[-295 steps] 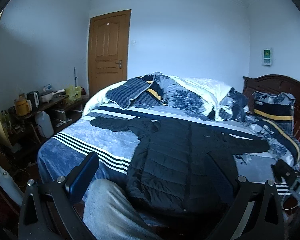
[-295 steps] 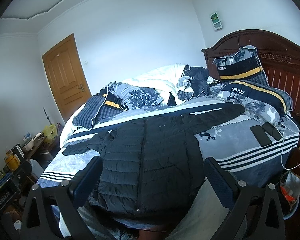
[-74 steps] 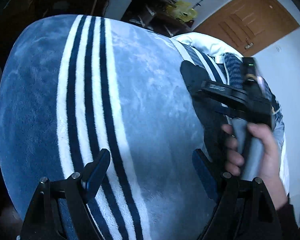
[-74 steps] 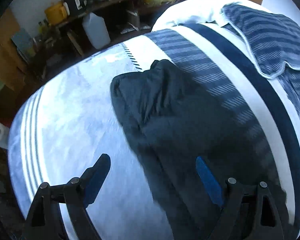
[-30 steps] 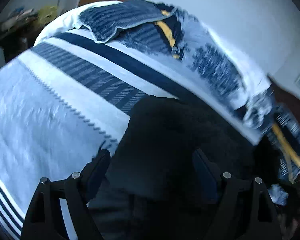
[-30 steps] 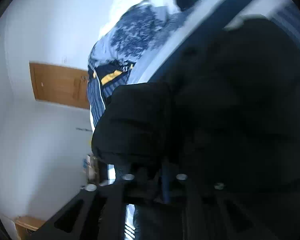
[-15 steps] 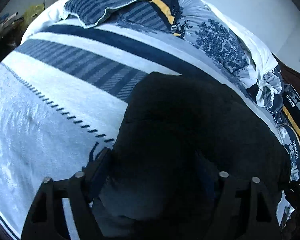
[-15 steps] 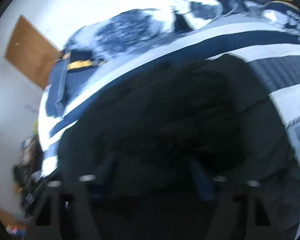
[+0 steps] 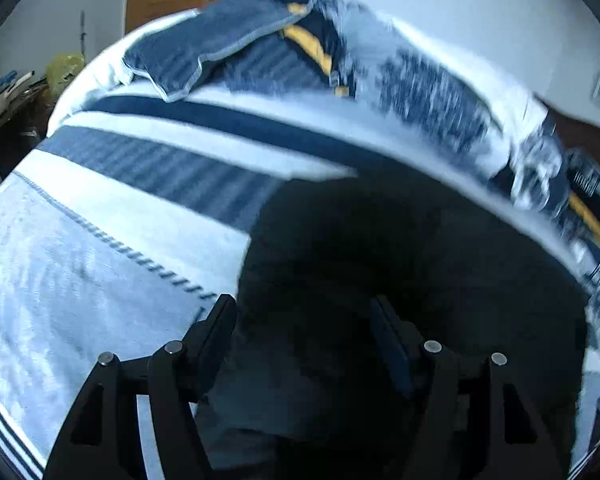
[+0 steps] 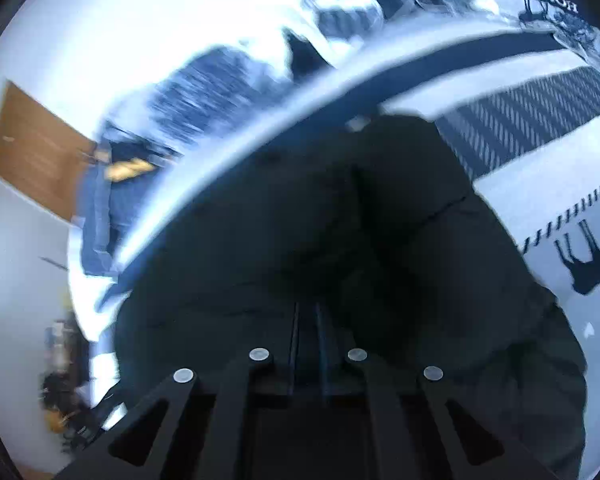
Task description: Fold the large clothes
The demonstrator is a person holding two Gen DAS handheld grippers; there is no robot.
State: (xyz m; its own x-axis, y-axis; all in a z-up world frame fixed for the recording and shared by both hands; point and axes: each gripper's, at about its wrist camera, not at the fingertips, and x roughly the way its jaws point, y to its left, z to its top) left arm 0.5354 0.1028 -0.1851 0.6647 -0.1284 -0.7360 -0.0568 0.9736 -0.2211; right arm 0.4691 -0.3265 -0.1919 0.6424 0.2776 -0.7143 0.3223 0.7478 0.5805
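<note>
We can read one word only: "HOMES", in dark capitals on a blue-and-white pillow (image 10: 548, 2) at the top right of the right wrist view, where it appears upside down. Print on bedding at the right edge of the left wrist view is too blurred for us to read.

Open blanket (image 9: 80, 264) lies at nine o'clock of the jacket (image 9: 380, 260); piled bedding (image 9: 340, 64) blocks twelve o'clock.
</note>
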